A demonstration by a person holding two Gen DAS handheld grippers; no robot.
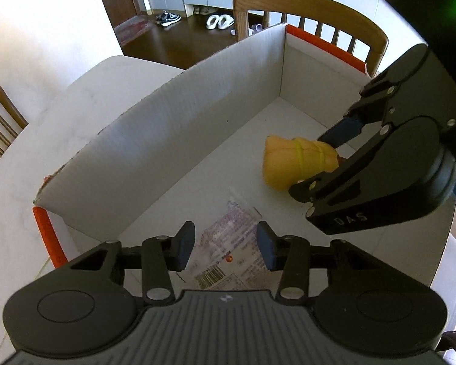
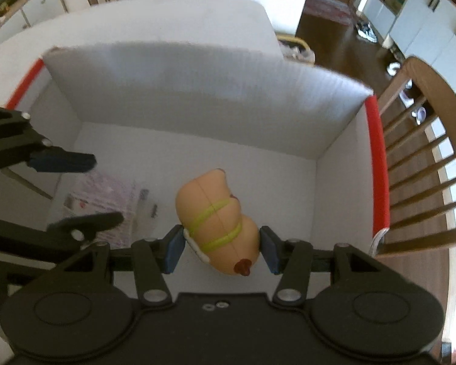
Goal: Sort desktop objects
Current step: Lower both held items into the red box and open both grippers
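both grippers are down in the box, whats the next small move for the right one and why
Probably open the right gripper and let go. The peach toy sits between its fingers, low inside the white box, seemingly near the floor beside the plastic packet, so releasing looks safe.

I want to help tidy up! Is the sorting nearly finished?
Can't say how much is left; the views show only the box and its inside. The right gripper is shut on the toy down in the box. The packet lies on the box floor between the left gripper's open jaws.
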